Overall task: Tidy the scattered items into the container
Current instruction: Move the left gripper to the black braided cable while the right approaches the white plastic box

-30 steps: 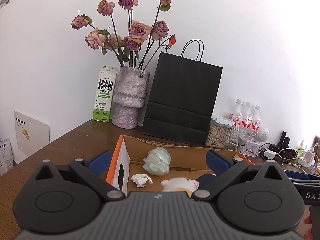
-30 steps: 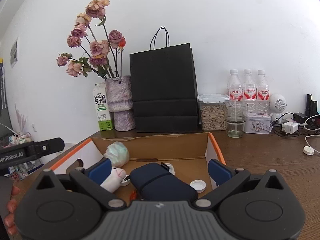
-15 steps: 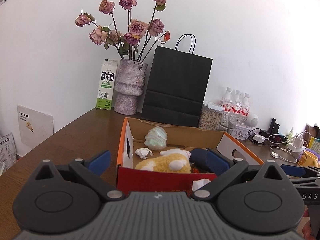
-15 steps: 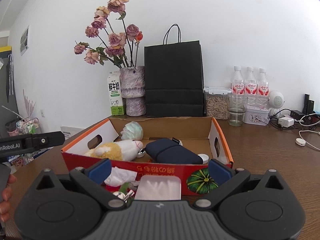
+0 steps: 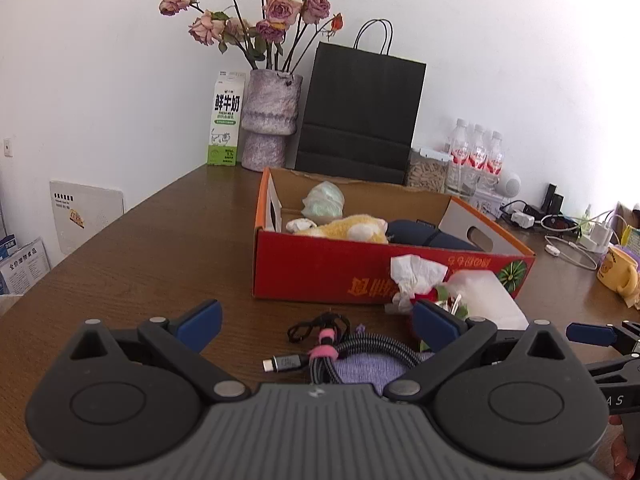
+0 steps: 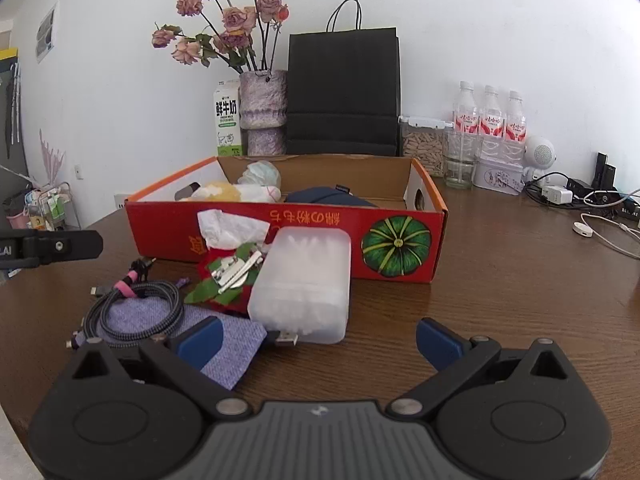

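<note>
My box sits mid-table w/ plush toy, navy pouch & a wad already in. Still out, along its near wall: tissue, clear case, cable, purple cloth. Both grippers, left & right, gape wide, nothing held. Black bag & vase stand at the table's far edge, not blocking.

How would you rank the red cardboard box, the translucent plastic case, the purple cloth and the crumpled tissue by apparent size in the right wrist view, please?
1. Red cardboard box
2. Translucent plastic case
3. Purple cloth, unsure, since it lies nearer the camera and is partly hidden
4. Crumpled tissue
</note>
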Demonstrator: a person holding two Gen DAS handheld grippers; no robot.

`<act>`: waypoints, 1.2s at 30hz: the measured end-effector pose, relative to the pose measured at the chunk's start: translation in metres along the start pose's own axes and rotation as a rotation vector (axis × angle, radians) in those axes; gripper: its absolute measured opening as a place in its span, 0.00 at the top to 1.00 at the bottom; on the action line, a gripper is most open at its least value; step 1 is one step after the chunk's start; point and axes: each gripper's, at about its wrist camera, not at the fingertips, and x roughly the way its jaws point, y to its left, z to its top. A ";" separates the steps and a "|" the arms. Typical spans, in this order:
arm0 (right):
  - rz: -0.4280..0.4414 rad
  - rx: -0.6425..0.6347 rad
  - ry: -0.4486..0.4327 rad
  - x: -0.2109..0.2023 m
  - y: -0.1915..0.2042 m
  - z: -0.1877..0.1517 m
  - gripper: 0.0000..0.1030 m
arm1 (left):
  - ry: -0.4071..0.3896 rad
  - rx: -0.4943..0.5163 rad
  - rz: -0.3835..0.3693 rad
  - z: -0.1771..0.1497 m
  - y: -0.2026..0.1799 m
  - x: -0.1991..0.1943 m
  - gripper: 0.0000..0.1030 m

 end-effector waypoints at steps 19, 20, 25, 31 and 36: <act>0.007 0.025 0.052 0.001 -0.010 -0.014 0.00 | 0.192 0.155 -0.027 -0.022 -0.041 0.039 0.00; 0.006 0.024 0.054 0.002 -0.010 -0.014 0.00 | 0.198 0.161 -0.023 -0.022 -0.043 0.041 0.00; 0.009 0.025 0.067 0.004 -0.010 -0.014 0.00 | 0.232 0.167 -0.008 -0.023 -0.048 0.053 0.00; 0.018 0.024 0.077 0.005 -0.010 -0.014 0.00 | 0.245 0.131 -0.019 -0.024 -0.043 0.057 0.00; 0.020 0.024 0.082 0.006 -0.009 -0.015 0.00 | 0.229 0.106 -0.026 -0.022 -0.038 0.054 0.11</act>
